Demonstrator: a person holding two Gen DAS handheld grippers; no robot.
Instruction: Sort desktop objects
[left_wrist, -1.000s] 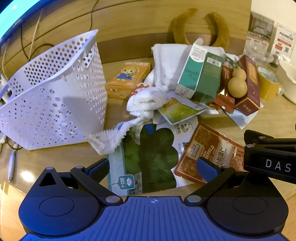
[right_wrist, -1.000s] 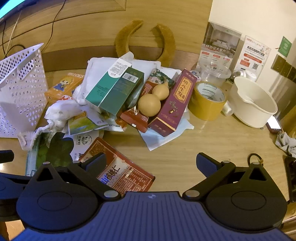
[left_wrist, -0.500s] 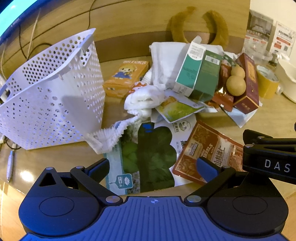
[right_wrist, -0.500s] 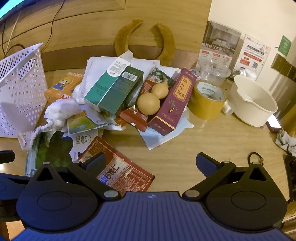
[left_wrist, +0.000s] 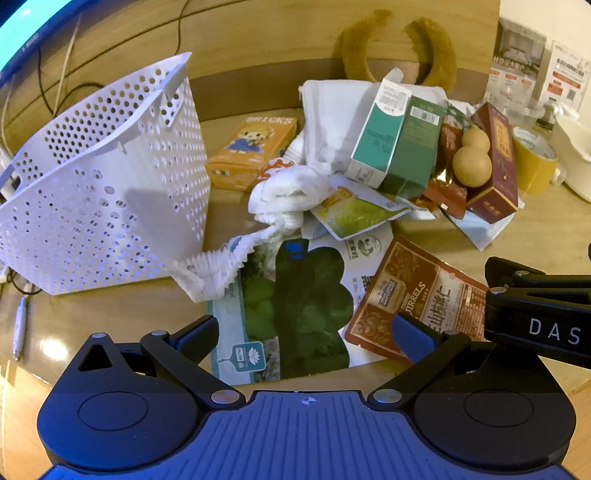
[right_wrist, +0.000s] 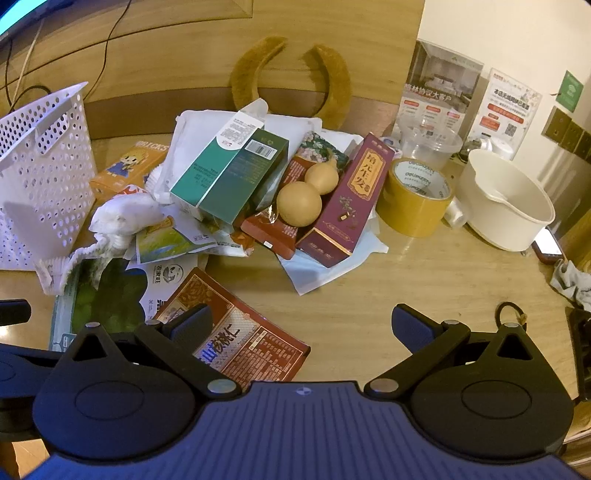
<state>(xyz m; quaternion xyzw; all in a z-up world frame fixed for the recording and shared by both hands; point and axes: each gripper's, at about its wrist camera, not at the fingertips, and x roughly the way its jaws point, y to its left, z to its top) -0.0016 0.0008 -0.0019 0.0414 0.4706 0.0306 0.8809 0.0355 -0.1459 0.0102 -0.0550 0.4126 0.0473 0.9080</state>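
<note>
I hold both tools spread wide and empty above the near edge of the desk (right_wrist: 369, 295), so I judge the sorting has barely begun and I am choosing a first piece. My left gripper (left_wrist: 306, 328) hovers over the green leaf packet (left_wrist: 295, 306), which lies flat at the near edge; the red walnut packet (left_wrist: 413, 295) lies just beside it, under my right gripper (right_wrist: 301, 325). The white perforated basket (left_wrist: 110, 192) stands at the left edge and looks empty from what shows. Toward the back edge sits the heap: a teal carton (right_wrist: 229, 173) leaning on white cloth, a tan gourd (right_wrist: 303, 195) against the maroon box (right_wrist: 347, 206), an orange bricks box (left_wrist: 251, 151) near the basket, and a yellow tape roll (right_wrist: 417, 195) by the white pot (right_wrist: 509, 203). Next I would lower onto a flat packet; thin and lying flush, it needs a finger slid under an edge
</note>
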